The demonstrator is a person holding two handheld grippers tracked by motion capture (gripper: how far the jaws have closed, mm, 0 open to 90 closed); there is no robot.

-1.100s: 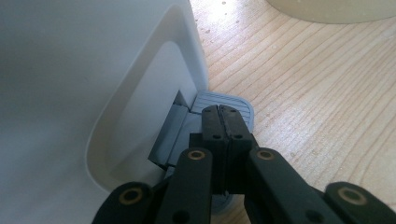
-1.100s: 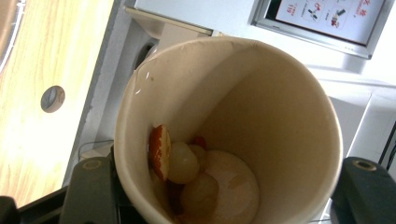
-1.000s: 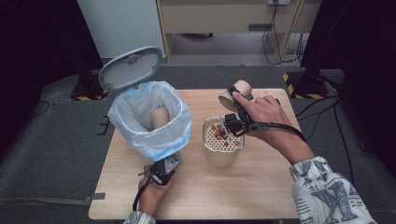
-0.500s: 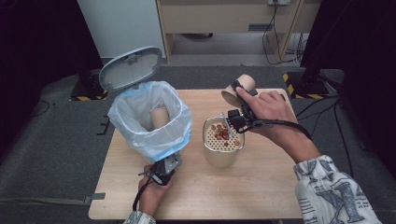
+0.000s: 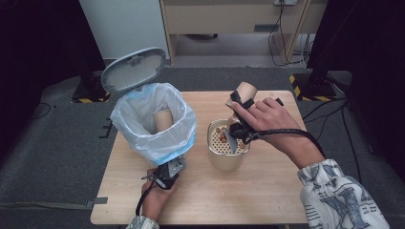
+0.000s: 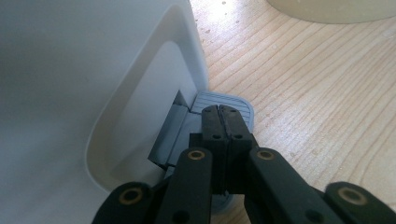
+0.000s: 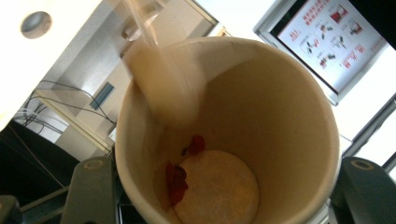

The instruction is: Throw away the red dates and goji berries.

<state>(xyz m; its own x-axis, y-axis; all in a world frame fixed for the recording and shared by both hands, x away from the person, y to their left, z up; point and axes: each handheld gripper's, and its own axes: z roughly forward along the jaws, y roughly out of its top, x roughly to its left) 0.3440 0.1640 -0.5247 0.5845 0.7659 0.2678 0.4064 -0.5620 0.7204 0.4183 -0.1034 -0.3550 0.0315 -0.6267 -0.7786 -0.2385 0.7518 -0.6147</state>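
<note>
High view: right gripper (image 5: 237, 106) clamped on a paper cup (image 5: 246, 90), tipped mouth-down over a beige strainer bucket (image 5: 227, 152) on the wooden table (image 5: 267, 191); red bits on the perforated insert. Right gripper view: cup (image 7: 224, 135) between the jaws, red scraps and pale residue clinging inside. Left gripper view: left gripper (image 6: 219, 112) jaws pressed together, resting on the grey pedal (image 6: 245, 105) of the white bin (image 6: 93, 93). Lid (image 5: 133, 69) up, blue-edged liner (image 5: 157, 138) around another cup (image 5: 163, 119).
</note>
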